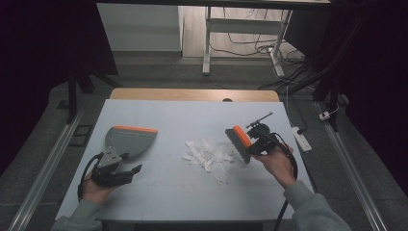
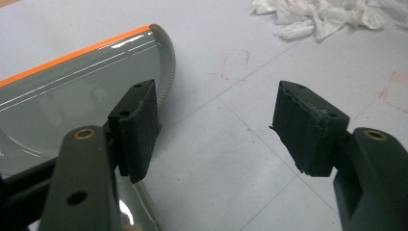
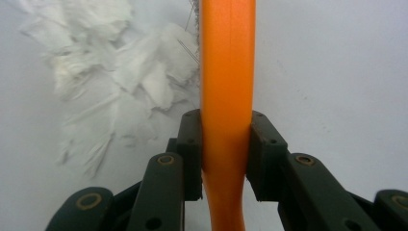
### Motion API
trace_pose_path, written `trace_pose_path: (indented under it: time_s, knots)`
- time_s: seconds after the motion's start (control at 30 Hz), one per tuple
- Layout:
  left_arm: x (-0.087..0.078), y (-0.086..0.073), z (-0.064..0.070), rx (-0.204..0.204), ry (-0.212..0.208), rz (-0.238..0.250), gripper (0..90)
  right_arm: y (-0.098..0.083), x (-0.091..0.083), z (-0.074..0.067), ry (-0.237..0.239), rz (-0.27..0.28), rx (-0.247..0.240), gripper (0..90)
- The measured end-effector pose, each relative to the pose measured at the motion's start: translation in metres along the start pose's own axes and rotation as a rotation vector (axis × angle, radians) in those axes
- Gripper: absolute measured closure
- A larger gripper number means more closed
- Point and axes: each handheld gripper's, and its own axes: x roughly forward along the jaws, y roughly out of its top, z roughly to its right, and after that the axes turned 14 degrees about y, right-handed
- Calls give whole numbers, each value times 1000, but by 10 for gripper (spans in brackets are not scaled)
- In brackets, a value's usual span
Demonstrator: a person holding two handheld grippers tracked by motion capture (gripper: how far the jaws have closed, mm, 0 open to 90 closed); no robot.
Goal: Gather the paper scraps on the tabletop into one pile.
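The brush (image 1: 239, 142) is clamped by its orange handle in the right tongs (image 3: 226, 154), bristles held just beside the right edge of the pile of white paper scraps (image 1: 208, 155) at mid counter (image 1: 192, 192). The left tongs (image 2: 216, 130) are spread wide with nothing between them, just beside the grey dustpan (image 1: 127, 139), which lies flat on the counter's left, well apart from the scraps.

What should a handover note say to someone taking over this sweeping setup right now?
Right gripper: shut on the orange brush, held at the right edge of the white paper scraps.
Left gripper: open, holding nothing, one jaw over the grey dustpan, which lies on the table left of the scraps.
Done: brush picked up.
Left: grip the dustpan, sweep the scraps into it.
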Motion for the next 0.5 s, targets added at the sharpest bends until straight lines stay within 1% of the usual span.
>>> trace_pose_path:
  time_s: [0.03, 0.1, 0.13, 0.17, 0.2, 0.23, 0.27, 0.3, 0.33, 0.4, 0.47, 0.5]
  knots:
    - [0, 0, 0, -1, 1, 0, 337, 3, 6, 2, -3, -12, 3, 704]
    - [0, 0, 1, 1, 3, -1, 337, 8, 15, 2, -18, -22, 2, 704]
    - [0, 0, 1, 0, 4, -1, 337, 15, 22, -3, -1, -21, -8, 704]
    - [0, 0, 1, -1, 6, -3, 337, 15, 22, -3, -1, -21, -8, 704]
    - [0, 0, 1, -1, 6, -4, 337, 19, 25, -6, 18, -29, -13, 704]
    - [0, 0, 1, -1, 6, -4, 337, 24, 28, -11, 24, -37, -22, 705]
    - [0, 0, 1, 1, 6, -5, 337, 32, 35, -20, 35, -46, -48, 704]
    - [0, 0, 2, 3, 6, -5, 337, 32, 35, -20, 35, -46, -48, 704]
    - [0, 0, 2, 5, 6, -6, 336, 35, 37, -24, 40, -42, -57, 704]
    - [0, 0, 2, 6, 7, -8, 336, 42, 39, -30, 53, -9, -69, 704]
    - [-1, 0, 2, 3, 8, -5, 335, 45, 37, -35, 39, 39, -92, 704]
    - [-1, 0, 1, -2, 8, -4, 335, 45, 34, -36, 46, 62, -101, 704]
